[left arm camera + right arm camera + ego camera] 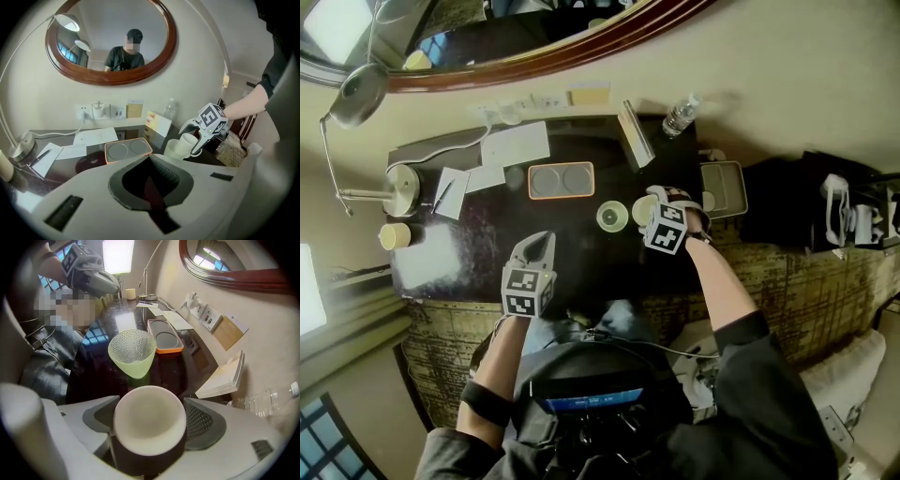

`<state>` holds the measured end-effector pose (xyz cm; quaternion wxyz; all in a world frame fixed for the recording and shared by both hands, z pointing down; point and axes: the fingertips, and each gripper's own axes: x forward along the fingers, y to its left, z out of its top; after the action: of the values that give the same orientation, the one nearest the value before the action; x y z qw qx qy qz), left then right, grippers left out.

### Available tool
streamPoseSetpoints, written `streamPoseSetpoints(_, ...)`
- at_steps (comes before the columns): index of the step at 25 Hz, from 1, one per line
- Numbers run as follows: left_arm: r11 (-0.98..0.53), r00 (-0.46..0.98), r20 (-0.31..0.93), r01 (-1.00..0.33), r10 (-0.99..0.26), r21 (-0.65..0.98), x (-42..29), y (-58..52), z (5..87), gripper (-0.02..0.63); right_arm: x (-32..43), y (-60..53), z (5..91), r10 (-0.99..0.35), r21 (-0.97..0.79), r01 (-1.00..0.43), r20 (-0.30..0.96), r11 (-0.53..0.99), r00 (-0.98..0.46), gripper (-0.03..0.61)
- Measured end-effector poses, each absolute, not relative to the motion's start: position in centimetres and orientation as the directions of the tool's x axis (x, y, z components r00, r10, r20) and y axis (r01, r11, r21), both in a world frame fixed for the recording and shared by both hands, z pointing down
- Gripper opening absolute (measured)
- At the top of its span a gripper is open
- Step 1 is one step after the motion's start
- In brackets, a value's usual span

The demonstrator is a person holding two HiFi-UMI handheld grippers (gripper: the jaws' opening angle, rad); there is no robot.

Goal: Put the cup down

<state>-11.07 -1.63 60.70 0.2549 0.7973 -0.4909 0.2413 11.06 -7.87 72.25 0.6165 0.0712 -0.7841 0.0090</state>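
Dark glossy desk (581, 253), set against a cream wall.

- Left gripper (544, 239): above the desk's near edge, left of centre. Jaws fully together, nothing between them.
- Right gripper (652, 202): right of centre, pointing steeply down. Jaws spread wide and closed on the cup, one pad on each side.
- Cup (149, 420): white, empty, mouth up, held between the right gripper's jaws, midway between the near and far edges. It sits low at the desk; contact of its base with the surface cannot be made out.
- Green glass (132, 351): textured, empty, upright, just left of the cup.
- Tray (562, 180): orange-rimmed, with two round grey insets, beyond the glass toward the far edge.
- Papers (516, 145): white sheets at the far left, with a pen (442, 195) on the nearer one.
- Lamp (401, 187): round base at the left edge, with a thin curved arm.
- Card stand (635, 134): leaning at the far edge.
- Water bottle (680, 114): clear, at the far right corner.
- Sockets (101, 111): on the wall, behind the far edge.
- Mirror (562, 52): oval, dark wooden frame, on the wall above.
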Motion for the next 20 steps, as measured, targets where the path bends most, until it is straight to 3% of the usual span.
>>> streamPoseSetpoints(20, -0.405, 0.426, 0.618, -0.896, -0.661, 0.185, -11.4, -2.1, 60.1, 0.001, 10.5, -11.5, 66.6, -0.192, 0.179, -0.084, 0.963, 0.980, -0.189, 0.436)
